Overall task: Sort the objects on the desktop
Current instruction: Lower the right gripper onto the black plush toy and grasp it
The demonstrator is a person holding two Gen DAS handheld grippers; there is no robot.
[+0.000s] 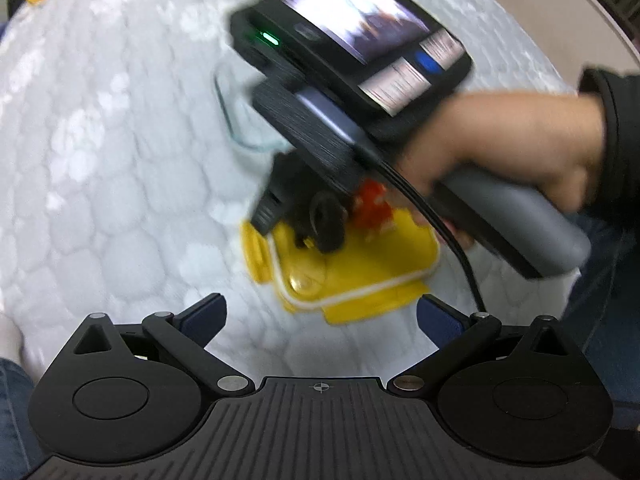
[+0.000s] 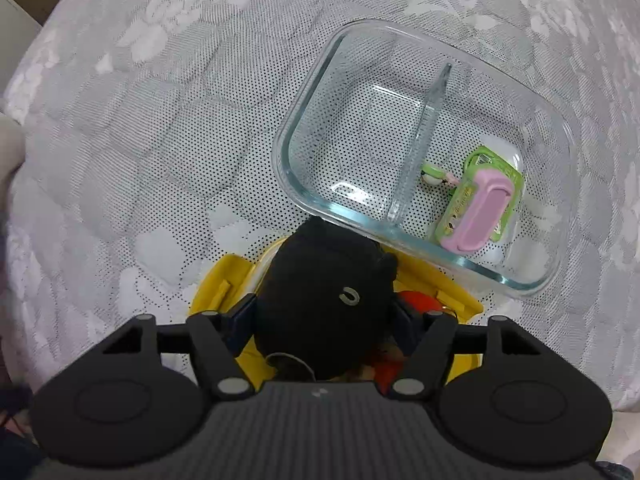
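Black soft pouch (image 2: 324, 304) is clamped in the right hand-held gripper (image 2: 322, 320) above the yellow plastic lid (image 2: 216, 292); left hand-held gripper (image 1: 320, 316) gapes, holding nothing.

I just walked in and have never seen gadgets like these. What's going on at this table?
A person is sorting small items with a handheld gripper in each hand. The right gripper has its fingers closed on a black plush toy over a yellow lid that also holds a red item. Just beyond sits a divided glass container with a pink and green trinket in one compartment. The left gripper hangs open, holding nothing.
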